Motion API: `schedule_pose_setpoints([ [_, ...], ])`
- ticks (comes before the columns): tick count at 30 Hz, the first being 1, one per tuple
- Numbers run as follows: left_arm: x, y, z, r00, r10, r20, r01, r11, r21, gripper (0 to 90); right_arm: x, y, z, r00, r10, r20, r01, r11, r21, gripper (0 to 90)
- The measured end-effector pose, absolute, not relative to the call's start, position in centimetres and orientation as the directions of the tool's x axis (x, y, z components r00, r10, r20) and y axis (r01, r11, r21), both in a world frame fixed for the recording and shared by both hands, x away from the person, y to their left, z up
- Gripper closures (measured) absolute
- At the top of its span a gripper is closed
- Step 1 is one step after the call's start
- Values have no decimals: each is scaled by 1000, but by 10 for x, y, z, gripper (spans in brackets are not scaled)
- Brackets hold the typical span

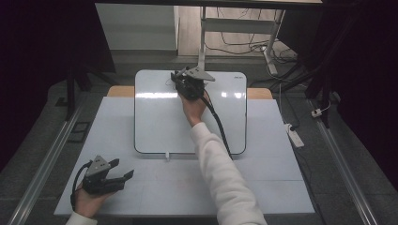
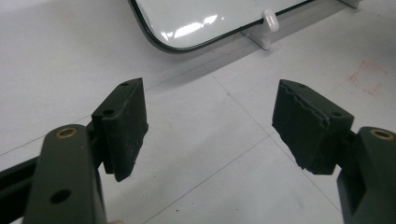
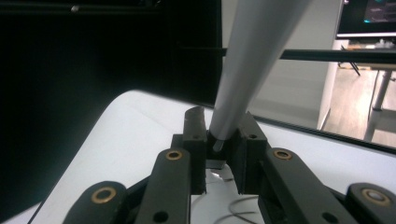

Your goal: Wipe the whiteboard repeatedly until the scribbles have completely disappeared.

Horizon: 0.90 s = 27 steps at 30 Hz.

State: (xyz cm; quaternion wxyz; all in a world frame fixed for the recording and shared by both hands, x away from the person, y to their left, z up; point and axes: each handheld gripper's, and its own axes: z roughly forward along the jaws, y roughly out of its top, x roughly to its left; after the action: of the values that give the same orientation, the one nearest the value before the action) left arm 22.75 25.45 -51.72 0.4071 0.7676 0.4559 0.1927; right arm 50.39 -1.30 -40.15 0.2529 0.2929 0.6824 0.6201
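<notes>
**A:** What is the right gripper (image 1: 180,80) doing?

**B:** It is clenched on a grey marker (image 3: 243,70). In the right gripper view the jaws stand close together with the marker's lower end pinched between the pads, and its barrel rises up and away from them, slightly tilted.

**A:** And where is that over the table?

**B:** In the high view it sits above the far part of the whiteboard (image 1: 159,122), near the top edge, left of the board's middle. A faint pen line shows on the board just beside the jaws. The sleeve (image 1: 225,183) runs back from it toward the near edge of the table (image 1: 281,187).

**A:** The left gripper (image 1: 123,177)?

**B:** Released: its jaws stand wide apart with nothing between them. It rests low at the near left corner of the table, well apart from the marker, aimed toward the whiteboard's near corner and its small white clip (image 2: 271,21).
</notes>
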Motion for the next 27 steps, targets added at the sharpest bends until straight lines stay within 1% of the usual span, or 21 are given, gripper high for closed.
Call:
schedule_pose_setpoints([
  [2, 227, 255, -517, 510, 857, -75, 543, -254, 800, 272, 501, -4, -405, -732, 681, -28, 61, 106, 992, 776],
  [3, 227, 255, -517, 511, 856, -76, 543, -254, 800, 272, 501, -3, -405, -731, 681, -45, 50, 120, 991, 776],
  [4, 226, 255, -517, 511, 856, -75, 543, -254, 801, 272, 501, -3, -405, -728, 684, -39, 58, 119, 991, 776],
  [7, 225, 256, -517, 511, 857, -73, 541, -254, 802, 272, 505, -9, -401, -701, 713, 18, 80, 54, 995, 776],
  [9, 225, 256, -517, 510, 857, -74, 539, -251, 804, 273, 505, -8, -400, -689, 725, 12, 72, 52, 996, 776],
  [11, 226, 256, -516, 512, 856, -75, 537, -251, 805, 273, 502, -1, -400, -698, 715, -24, 58, 90, 994, 776],
  [14, 228, 255, -516, 517, 852, -78, 535, -250, 807, 273, 496, 11, -406, -736, 672, -85, 35, 162, 986, 776],
  [16, 230, 253, -516, 522, 850, -77, 531, -253, 809, 273, 494, 13, -406, -735, 667, -120, 15, 193, 981, 776],
  [18, 231, 252, -515, 527, 847, -77, 528, -255, 810, 273, 497, 7, -402, -709, 697, -108, 20, 172, 985, 777],
  [20, 231, 252, -515, 530, 844, -77, 525, -255, 812, 273, 501, -3, -399, -675, 735, -68, 39, 128, 991, 776],
  [21, 232, 252, -515, 531, 844, -78, 525, -255, 812, 273, 503, -5, -398, -677, 735, -51, 46, 112, 993, 776],
  [23, 232, 252, -515, 533, 843, -79, 525, -255, 812, 273, 501, -2, -400, -693, 719, -53, 49, 120, 992, 776],
  [25, 234, 252, -515, 534, 842, -84, 527, -253, 811, 274, 496, 6, -406, -739, 668, -86, 39, 169, 985, 777],
  [26, 234, 252, -515, 534, 841, -86, 527, -252, 811, 273, 494, 9, -408, -749, 654, -106, 30, 194, 981, 776],
  [27, 234, 251, -515, 535, 841, -84, 526, -254, 812, 273, 494, 9, -407, -741, 660, -123, 21, 205, 979, 777],
])
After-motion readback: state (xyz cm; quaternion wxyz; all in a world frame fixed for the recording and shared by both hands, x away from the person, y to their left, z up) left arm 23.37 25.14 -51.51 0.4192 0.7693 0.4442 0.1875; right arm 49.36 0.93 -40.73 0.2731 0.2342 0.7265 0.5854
